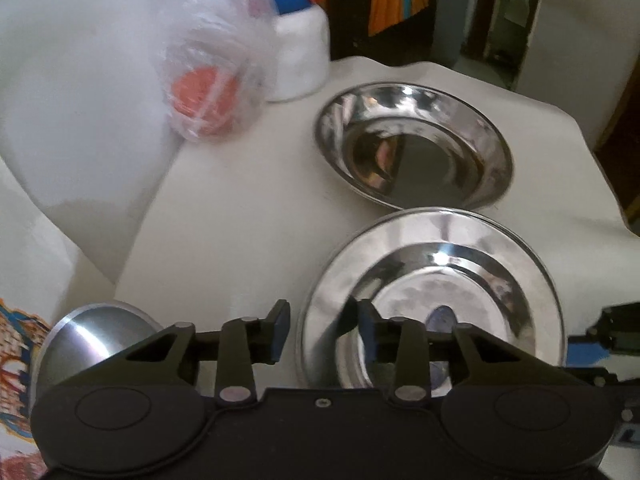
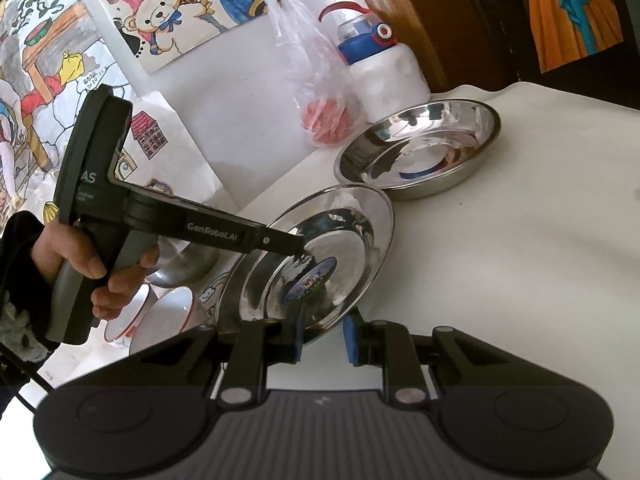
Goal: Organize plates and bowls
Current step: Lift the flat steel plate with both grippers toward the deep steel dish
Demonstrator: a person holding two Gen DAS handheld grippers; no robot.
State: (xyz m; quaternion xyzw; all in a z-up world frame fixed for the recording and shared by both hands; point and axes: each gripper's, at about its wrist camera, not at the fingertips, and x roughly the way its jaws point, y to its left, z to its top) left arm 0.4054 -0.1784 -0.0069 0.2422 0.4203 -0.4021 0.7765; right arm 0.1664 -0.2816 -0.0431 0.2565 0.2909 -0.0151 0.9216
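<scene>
The right tool (image 2: 323, 334) hangs with fingers spread at the near rim of a steel plate (image 2: 308, 264) that is tilted up off the white table (image 2: 500, 272). The left tool (image 1: 322, 330), gripped in a hand (image 2: 86, 264), is spread too, one finger outside the plate's rim and one over its inner face; contact cannot be made out. An upturned steel bowl (image 1: 90, 338) sits just left of the plate, with two red-rimmed white bowls (image 2: 160, 314) beside it. Beyond lies a deeper steel dish (image 1: 412, 146), flat on the table. Farthest stand a plastic bag (image 1: 212, 80) and a bottle (image 1: 298, 52)
</scene>
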